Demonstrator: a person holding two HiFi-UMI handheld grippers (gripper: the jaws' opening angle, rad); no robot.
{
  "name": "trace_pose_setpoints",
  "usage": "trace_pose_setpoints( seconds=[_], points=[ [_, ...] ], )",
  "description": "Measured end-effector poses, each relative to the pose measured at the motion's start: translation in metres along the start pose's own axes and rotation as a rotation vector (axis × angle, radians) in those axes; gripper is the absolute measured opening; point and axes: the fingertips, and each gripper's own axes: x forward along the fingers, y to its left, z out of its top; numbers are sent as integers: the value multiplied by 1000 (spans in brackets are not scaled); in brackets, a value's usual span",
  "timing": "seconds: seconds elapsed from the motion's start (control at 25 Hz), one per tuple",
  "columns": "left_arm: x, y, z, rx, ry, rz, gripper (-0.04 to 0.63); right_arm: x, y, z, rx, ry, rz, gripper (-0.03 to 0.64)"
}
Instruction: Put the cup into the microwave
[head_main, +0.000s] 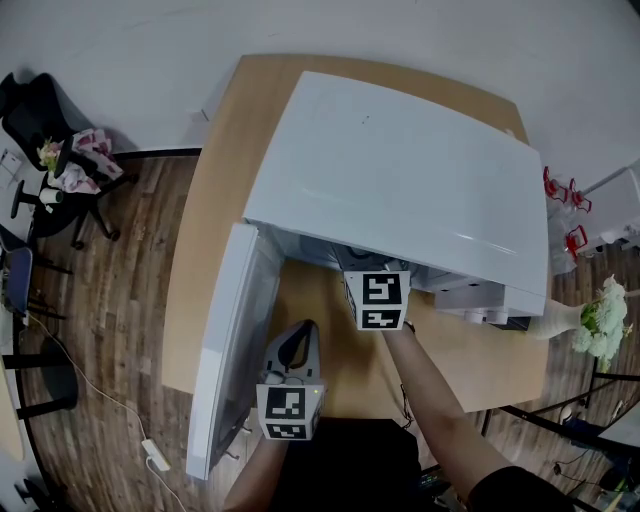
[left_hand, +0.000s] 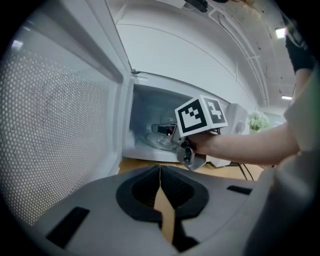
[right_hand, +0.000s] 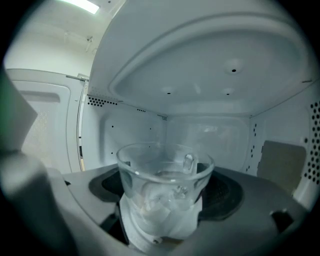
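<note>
One glass cup (right_hand: 165, 175) is clamped in the right hand-held gripper (right_hand: 162, 215), inside the one open microwave (head_main: 400, 170) at 12 o'clock on the table (head_main: 200, 250). The left hand-held gripper (left_hand: 161, 200), jaws together and empty, hovers at 7 o'clock.

It looked like an office-type workroom. A white microwave (head_main: 400, 180) sat on a curved wooden table (head_main: 210, 250), and a wheeled office chair (head_main: 60, 190) stood left of the table. A power strip (head_main: 155, 455) and cable lay on plank flooring (head_main: 110, 330) beside the table.

Grey left gripper (left_hand: 161, 200) and right gripper (left_hand: 167, 131) each bear a black-and-white marker cube (head_main: 378, 300); dark sleeve (head_main: 512, 490).
</note>
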Motion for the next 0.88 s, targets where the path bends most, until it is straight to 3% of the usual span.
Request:
trace_pose_setpoints(
  seconds=[0.88],
  points=[
    [-38,-26,-8,22,-33,-18,6,-75,10,-24,35,27,-37,393]
  ],
)
